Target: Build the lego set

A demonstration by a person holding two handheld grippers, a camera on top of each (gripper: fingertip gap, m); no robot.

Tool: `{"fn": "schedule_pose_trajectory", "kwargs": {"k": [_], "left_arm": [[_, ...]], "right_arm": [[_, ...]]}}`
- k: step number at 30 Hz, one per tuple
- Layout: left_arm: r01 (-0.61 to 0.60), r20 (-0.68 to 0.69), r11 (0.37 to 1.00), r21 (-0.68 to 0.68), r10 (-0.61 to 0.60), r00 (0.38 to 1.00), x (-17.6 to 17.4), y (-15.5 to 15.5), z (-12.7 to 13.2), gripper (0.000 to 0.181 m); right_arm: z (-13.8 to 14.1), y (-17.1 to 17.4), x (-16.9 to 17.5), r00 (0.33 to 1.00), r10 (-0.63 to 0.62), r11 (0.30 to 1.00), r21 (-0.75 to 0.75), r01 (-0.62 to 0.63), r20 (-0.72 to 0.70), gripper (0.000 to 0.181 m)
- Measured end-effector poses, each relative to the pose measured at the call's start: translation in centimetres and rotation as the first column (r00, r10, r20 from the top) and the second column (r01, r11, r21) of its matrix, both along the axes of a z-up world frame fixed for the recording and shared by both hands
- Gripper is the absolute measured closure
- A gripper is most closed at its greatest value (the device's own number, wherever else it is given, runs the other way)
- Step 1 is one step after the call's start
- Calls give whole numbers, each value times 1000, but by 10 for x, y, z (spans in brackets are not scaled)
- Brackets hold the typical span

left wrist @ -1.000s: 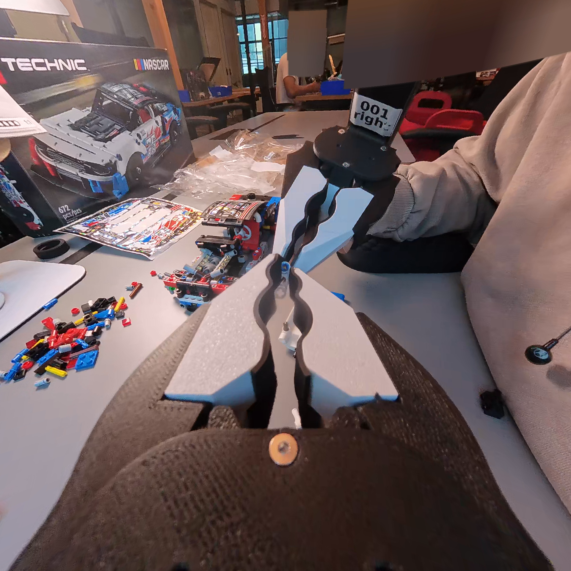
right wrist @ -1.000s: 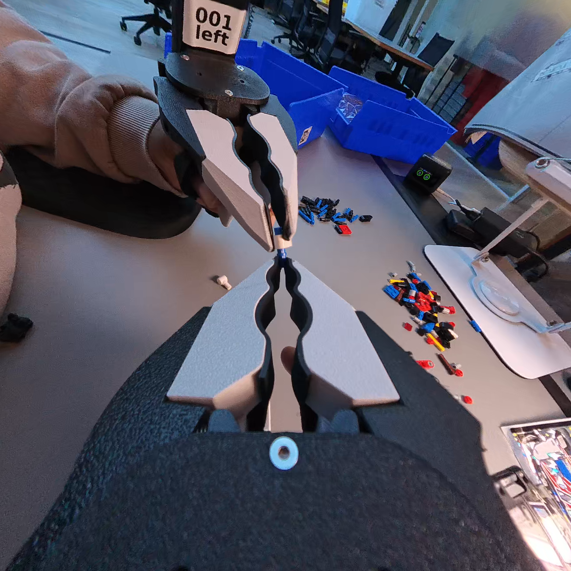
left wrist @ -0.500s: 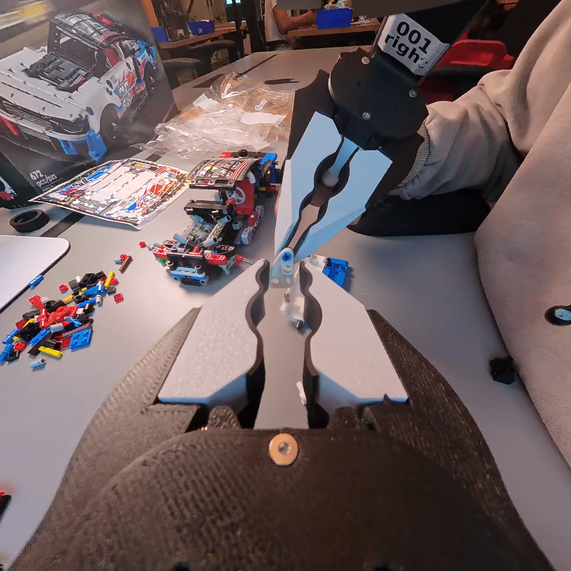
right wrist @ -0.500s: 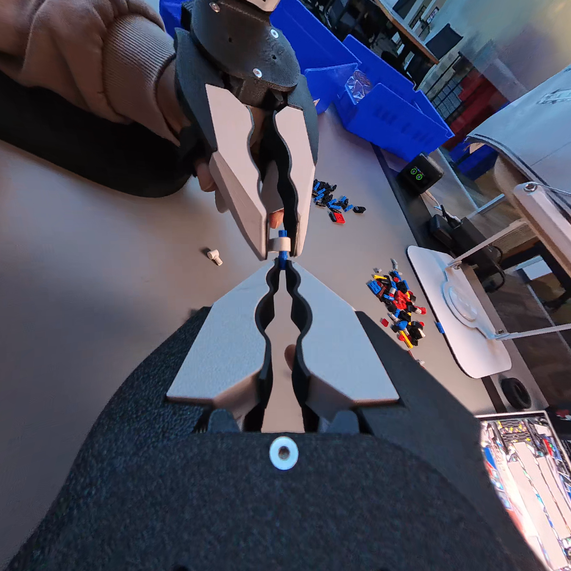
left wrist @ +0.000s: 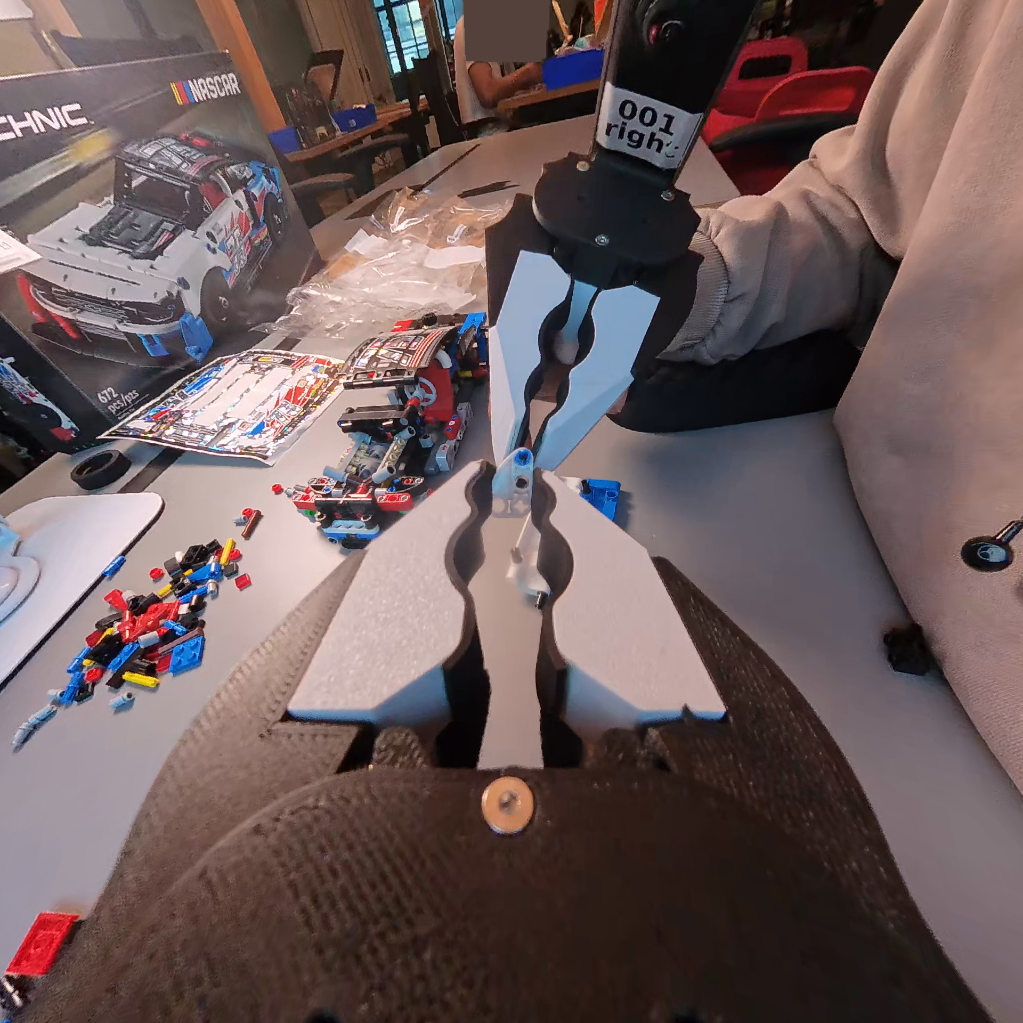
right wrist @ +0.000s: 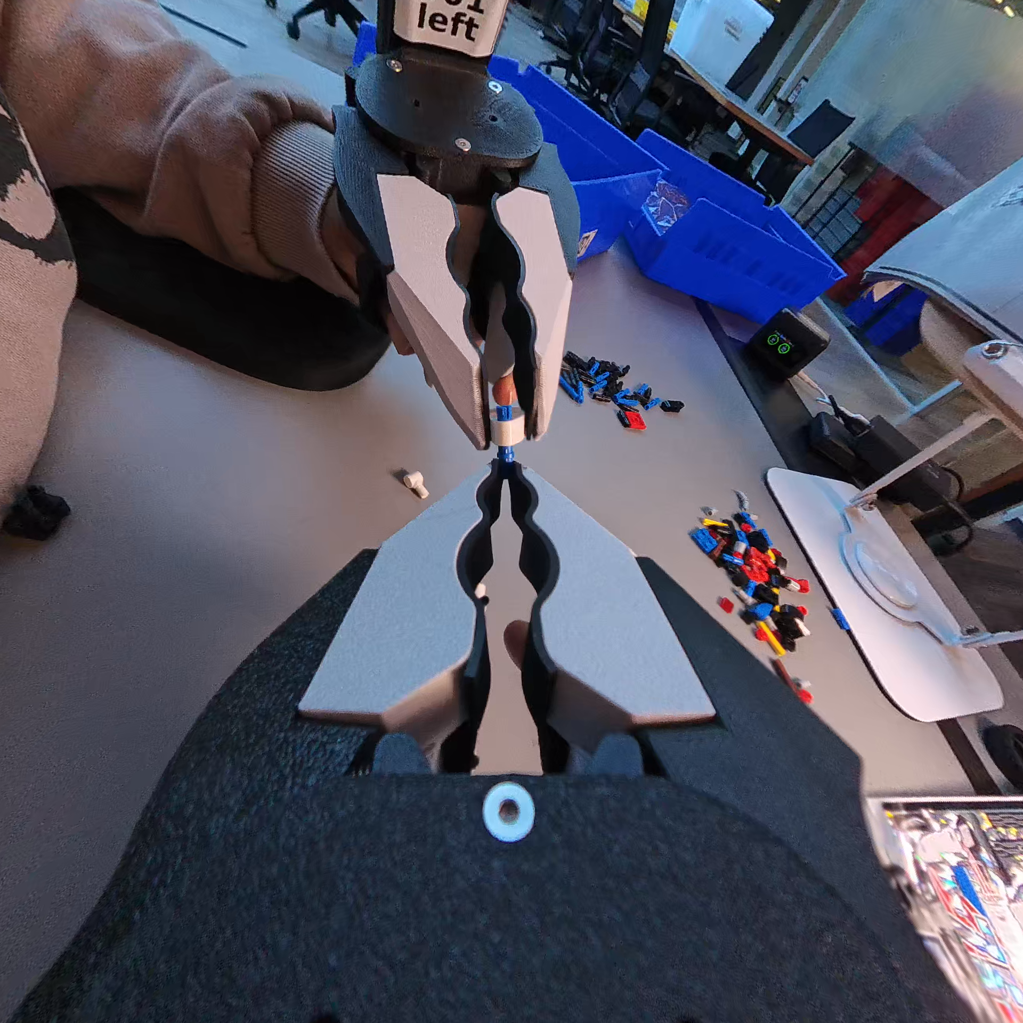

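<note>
My left gripper is shut on a small white lego piece, held above the table. A blue pin sits in the piece's top hole. My right gripper is shut on that blue pin, tip to tip with the left gripper, which comes down from above holding the white piece. In the left wrist view the right gripper reaches in from the top. The partly built car lies on the table behind and left of the tips.
A loose brick pile, sticker sheet, tyre, set box and plastic bags lie left. A blue piece and small white piece lie near the tips. Blue bins, a pin pile and a lamp base show too. The grippers are tip to tip, or close to it. From either gripper's tips it is about 15 cm to the partly built car.
Both grippers have stayed tip to tip on the joined piece. The left jaws stand wider apart than a second ago, and the white piece now shows its broad face.
</note>
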State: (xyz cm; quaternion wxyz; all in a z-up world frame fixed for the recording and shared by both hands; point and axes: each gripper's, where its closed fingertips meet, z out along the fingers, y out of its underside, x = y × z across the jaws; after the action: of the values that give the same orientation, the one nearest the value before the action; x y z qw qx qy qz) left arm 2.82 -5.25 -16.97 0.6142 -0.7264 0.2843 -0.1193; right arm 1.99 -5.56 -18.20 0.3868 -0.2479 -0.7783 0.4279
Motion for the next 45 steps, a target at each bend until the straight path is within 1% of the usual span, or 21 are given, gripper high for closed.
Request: {"fn": "schedule_pose_trajectory", "kwargs": {"k": [7,13,14,15,16,17,18,19,20,22,23,24,28,30,31,33,36,39,41,43,45], "left_arm": [[11,20,1000,25,-11,1000,4,-1,5,171],[8,18,999,35,-8,1000,5,-2,6,171],[7,51,997,70,-10,999,4,-4,15,169],[-2,147,988,154,-21,989,-4,-11,42,171],[-36,164,981,189,5,986,-17,-16,56,171],[-57,104,978,201,37,994,-22,-18,54,171],[-51,66,983,175,40,997,-17,-16,43,170],[-38,75,989,145,27,997,-12,-14,35,170],[-41,94,991,129,29,995,-12,-10,33,170],[-47,190,993,105,27,981,-23,-6,39,170],[-46,223,995,86,26,974,-26,-4,38,170],[-46,229,996,78,27,973,-27,-2,35,170],[-15,286,997,74,-7,958,-19,-3,35,170],[-11,267,998,66,-7,964,-14,-2,32,170],[-8,257,998,61,-8,966,-12,-1,29,170],[4,245,998,57,-18,969,-8,-1,27,170],[22,215,998,53,-33,976,-2,-2,23,169],[33,194,998,62,-45,980,1,-3,23,169],[33,149,998,52,-40,988,3,-4,18,169],[21,69,1000,21,-23,997,3,-3,9,169],[10,-4,999,-47,-10,1000,2,-1,-2,165]], "right_arm": [[0,-2,3,999,38,995,-88,-36,30,179],[-1,-2,4,998,51,994,-101,-47,38,180],[-10,5,3,997,16,999,-52,-12,76,181],[-34,25,0,990,-55,996,73,46,129,181],[-35,29,2,988,-55,998,6,55,141,181],[-5,20,3,998,-25,992,-124,33,61,181],[20,16,2,999,-36,991,-133,32,-31,181],[33,16,0,995,-47,992,-123,36,-83,181],[30,17,-2,998,-48,994,-100,43,-48,181],[16,22,-4,998,-59,997,-43,58,-21,181],[11,21,-4,998,-58,997,-45,58,-5,181],[9,19,-3,999,-52,997,-50,52,1,181],[16,12,-4,999,-47,995,-86,45,-21,180],[18,7,-5,999,-37,992,-121,35,-8,165],[20,3,-5,1000,-27,990,-136,27,-2,162],[25,-3,-4,1000,-10,987,-160,9,-7,166],[28,-7,-2,1000,-4,990,-141,2,-13,176],[28,-8,0,1000,7,990,-140,-7,2,178],[23,-8,1,999,19,992,-126,-15,28,179],[14,-7,3,998,24,998,-68,-19,61,179],[3,-7,3,998,14,999,42,-17,67,179]]}}
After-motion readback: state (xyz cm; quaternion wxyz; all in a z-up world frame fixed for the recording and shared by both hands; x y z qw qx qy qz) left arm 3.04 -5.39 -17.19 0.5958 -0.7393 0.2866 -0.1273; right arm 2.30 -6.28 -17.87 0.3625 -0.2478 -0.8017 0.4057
